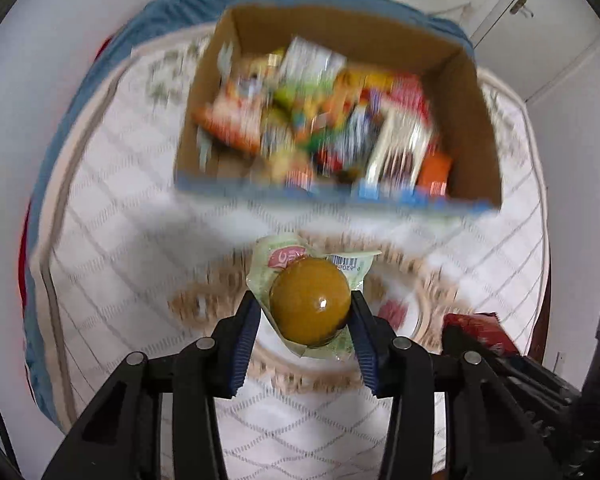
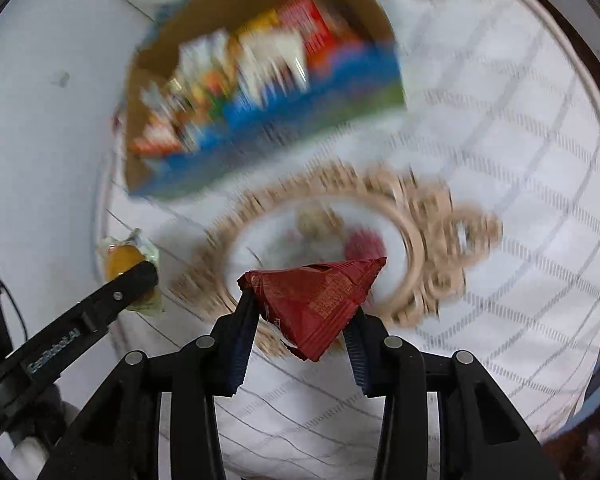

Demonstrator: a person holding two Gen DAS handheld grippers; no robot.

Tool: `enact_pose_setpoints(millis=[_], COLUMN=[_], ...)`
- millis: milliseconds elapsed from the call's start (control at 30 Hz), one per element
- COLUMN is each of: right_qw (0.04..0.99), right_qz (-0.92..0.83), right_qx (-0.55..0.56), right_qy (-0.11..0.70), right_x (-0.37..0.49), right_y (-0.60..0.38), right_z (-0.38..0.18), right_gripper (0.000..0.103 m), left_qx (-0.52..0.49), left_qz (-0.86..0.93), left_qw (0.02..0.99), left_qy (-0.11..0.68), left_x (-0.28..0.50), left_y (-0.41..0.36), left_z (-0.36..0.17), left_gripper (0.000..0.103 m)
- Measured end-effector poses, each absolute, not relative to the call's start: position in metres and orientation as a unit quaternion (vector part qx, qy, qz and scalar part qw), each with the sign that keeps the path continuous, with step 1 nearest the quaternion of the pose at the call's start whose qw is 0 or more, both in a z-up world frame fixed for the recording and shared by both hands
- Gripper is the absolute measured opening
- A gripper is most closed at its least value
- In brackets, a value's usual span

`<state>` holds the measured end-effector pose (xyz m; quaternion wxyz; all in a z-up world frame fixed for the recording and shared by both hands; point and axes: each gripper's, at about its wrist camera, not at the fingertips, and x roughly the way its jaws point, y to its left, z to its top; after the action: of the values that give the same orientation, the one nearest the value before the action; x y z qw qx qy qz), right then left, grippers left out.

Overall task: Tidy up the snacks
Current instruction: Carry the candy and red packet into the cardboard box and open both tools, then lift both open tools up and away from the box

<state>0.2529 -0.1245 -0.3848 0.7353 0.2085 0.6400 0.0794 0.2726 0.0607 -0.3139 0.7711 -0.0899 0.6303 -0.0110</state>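
Note:
My left gripper (image 1: 306, 308) is shut on a round brown jelly cup (image 1: 310, 306) with a pale green printed lid, held above the table. In the right wrist view the same cup (image 2: 126, 258) shows at the left, clamped by the left gripper's black finger. My right gripper (image 2: 306, 308) is shut on a dark red triangular snack packet (image 2: 318, 298), also lifted off the table; its red corner (image 1: 480, 330) peeks in at the right of the left wrist view. Ahead stands an open cardboard box (image 1: 476, 128) with a blue front, filled with several colourful snack packets (image 1: 316, 120).
A round table with a white lace cloth (image 2: 500, 184) and a beige floral ring in its middle lies below both grippers. A small red item (image 2: 364, 242) rests inside that ring. A blue cloth (image 1: 148, 32) and white walls and cupboard doors lie beyond the table.

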Motion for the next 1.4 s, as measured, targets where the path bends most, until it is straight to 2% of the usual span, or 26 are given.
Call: enact_pose_setpoints(millis=[200, 300, 500, 767, 800, 833, 867, 900, 933, 1000, 1167, 1233, 1400], right_qw=[0.765, 0.768, 0.772, 0.766, 0.764, 0.763, 0.763, 0.765, 0.764, 0.762, 0.759, 0.764, 0.781], right_qz=[0.09, 0.093, 0.085, 0.071, 0.069, 0.063, 0.062, 0.064, 0.063, 0.062, 0.055, 0.051, 0.034], right_qx=[0.205, 0.194, 0.133, 0.096, 0.09, 0.08, 0.076, 0.075, 0.072, 0.074, 0.08, 0.068, 0.037], right_qy=[0.605, 0.603, 0.616, 0.632, 0.635, 0.638, 0.638, 0.637, 0.638, 0.64, 0.643, 0.639, 0.622], right_x=[0.339, 0.386, 0.477, 0.535, 0.538, 0.541, 0.542, 0.541, 0.539, 0.535, 0.518, 0.505, 0.472], right_y=[-0.121, -0.115, -0.093, -0.083, -0.082, -0.082, -0.082, -0.083, -0.083, -0.085, -0.095, -0.095, -0.096], right_z=[-0.332, -0.324, -0.341, -0.394, -0.398, -0.403, -0.406, -0.406, -0.407, -0.408, -0.405, -0.399, -0.382], right_gripper=[0.044, 0.044, 0.044, 0.045, 0.051, 0.075, 0.09, 0.098, 0.098, 0.098, 0.098, 0.098, 0.099], left_qx=[-0.068, -0.065, -0.054, -0.073, -0.077, -0.08, -0.081, -0.083, -0.088, -0.093, -0.083, -0.078, -0.063], left_qz=[-0.006, 0.001, 0.025, 0.043, 0.042, 0.044, 0.048, 0.051, 0.052, 0.055, 0.057, 0.056, 0.057], left_qw=[0.781, 0.773, 0.749, 0.716, 0.715, 0.714, 0.716, 0.72, 0.722, 0.729, 0.748, 0.756, 0.777], left_qy=[0.621, 0.63, 0.66, 0.693, 0.694, 0.694, 0.691, 0.687, 0.684, 0.676, 0.655, 0.647, 0.624], left_x=[0.344, 0.377, 0.408, 0.415, 0.415, 0.416, 0.417, 0.418, 0.42, 0.421, 0.421, 0.42, 0.415], left_y=[0.076, 0.085, 0.102, 0.116, 0.117, 0.117, 0.118, 0.12, 0.121, 0.123, 0.117, 0.112, 0.104], left_z=[-0.284, -0.288, -0.327, -0.381, -0.384, -0.387, -0.387, -0.386, -0.385, -0.38, -0.362, -0.354, -0.329], left_gripper=[0.041, 0.042, 0.042, 0.043, 0.043, 0.044, 0.044, 0.048, 0.059, 0.072, 0.075, 0.08, 0.08])
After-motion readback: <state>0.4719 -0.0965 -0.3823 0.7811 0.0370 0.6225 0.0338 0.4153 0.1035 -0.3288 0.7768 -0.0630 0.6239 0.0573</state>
